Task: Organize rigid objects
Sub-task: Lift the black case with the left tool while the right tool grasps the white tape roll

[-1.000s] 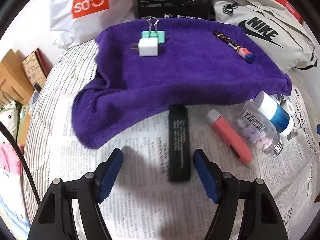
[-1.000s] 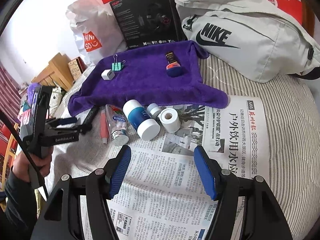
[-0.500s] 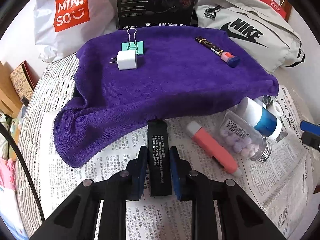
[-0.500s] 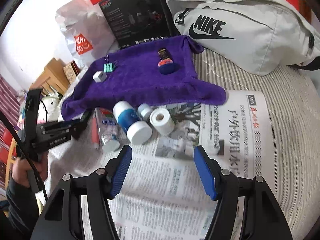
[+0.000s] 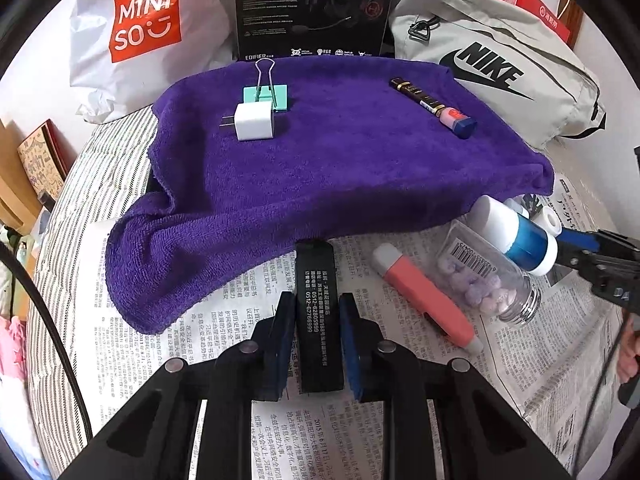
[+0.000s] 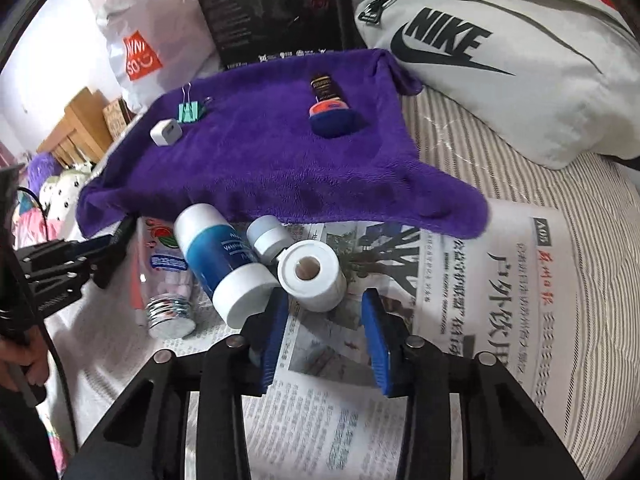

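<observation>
Left gripper (image 5: pixel 315 334) clamped on black bar (image 5: pixel 318 312), flat on newspaper (image 5: pixel 224 308) at towel (image 5: pixel 340 168) edge. Right gripper (image 6: pixel 324 344) spread wide, holding nothing, just short of tape roll (image 6: pixel 312 276). Beyond: blue bottle (image 6: pixel 224 260), then charger (image 5: pixel 254 122), clip (image 5: pixel 266 94), marker (image 5: pixel 434 108) on towel.

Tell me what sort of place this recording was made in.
Most likely a bedroom at home, with the work done on a bed. The striped bedding under the newspaper suggests a mattress, a Nike bag and Miniso shopping bag rest against the wall, and wooden furniture stands alongside.
</observation>
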### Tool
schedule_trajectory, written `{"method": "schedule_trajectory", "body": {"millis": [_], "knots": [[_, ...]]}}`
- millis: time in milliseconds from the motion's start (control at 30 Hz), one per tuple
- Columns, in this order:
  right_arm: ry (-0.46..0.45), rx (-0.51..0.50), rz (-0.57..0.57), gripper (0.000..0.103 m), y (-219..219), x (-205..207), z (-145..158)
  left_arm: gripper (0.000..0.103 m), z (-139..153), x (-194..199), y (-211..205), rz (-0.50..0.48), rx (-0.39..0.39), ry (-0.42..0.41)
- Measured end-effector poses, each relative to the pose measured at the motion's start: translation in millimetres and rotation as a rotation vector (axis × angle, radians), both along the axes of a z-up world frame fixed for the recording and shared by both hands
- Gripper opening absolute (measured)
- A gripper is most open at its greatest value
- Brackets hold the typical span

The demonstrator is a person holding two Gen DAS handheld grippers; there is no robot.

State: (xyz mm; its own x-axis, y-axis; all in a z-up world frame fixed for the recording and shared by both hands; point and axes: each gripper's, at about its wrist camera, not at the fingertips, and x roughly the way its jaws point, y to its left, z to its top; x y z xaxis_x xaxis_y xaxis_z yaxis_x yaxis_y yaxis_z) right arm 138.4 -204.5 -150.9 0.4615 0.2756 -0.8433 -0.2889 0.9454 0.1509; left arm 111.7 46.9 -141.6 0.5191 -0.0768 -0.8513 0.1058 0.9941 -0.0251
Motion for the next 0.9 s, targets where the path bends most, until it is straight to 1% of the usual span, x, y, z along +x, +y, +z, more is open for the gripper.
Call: {"method": "schedule_trajectory", "body": {"millis": [100, 167, 300, 433, 567, 700, 767, 900], "knots": [[-0.018, -0.006, -0.006, 0.037, 2, 5, -1, 0.021, 0, -1, 1, 0.005, -0.011, -0.004], [-0.03, -0.016, 0.001, 0.03, 3, 8, 0, 0.021, 1, -1, 2, 0.006, -0.015, -0.006], [-0.029, -0.015, 0.008, 0.03, 1, 10, 1, 0.022, 0, -1, 1, -0.007, -0.005, -0.008], [-0.02, -0.03, 0.009, 0.03, -8, 1, 6, 0.022, 1, 0, 2, -0.003, -0.013, 0.0], [-0.002, -0.053, 0.015, 0.03, -12, -4, 2, 0.022, 0, 1, -1, 0.003, -0.001, -0.009], [-0.023, -0.055, 0.009, 0.03, -12, -5, -1, 0.022, 0, 1, -4, -0.011, 0.02, -0.014], [-0.023, -0.051, 0.006, 0.029, -12, -5, 0, 0.022, 0, 1, -2, -0.018, 0.007, -0.011], [-0.014, -0.027, 0.007, 0.029, -16, -7, 4, 0.021, 2, 0, 8, -0.002, -0.056, 0.009]]}}
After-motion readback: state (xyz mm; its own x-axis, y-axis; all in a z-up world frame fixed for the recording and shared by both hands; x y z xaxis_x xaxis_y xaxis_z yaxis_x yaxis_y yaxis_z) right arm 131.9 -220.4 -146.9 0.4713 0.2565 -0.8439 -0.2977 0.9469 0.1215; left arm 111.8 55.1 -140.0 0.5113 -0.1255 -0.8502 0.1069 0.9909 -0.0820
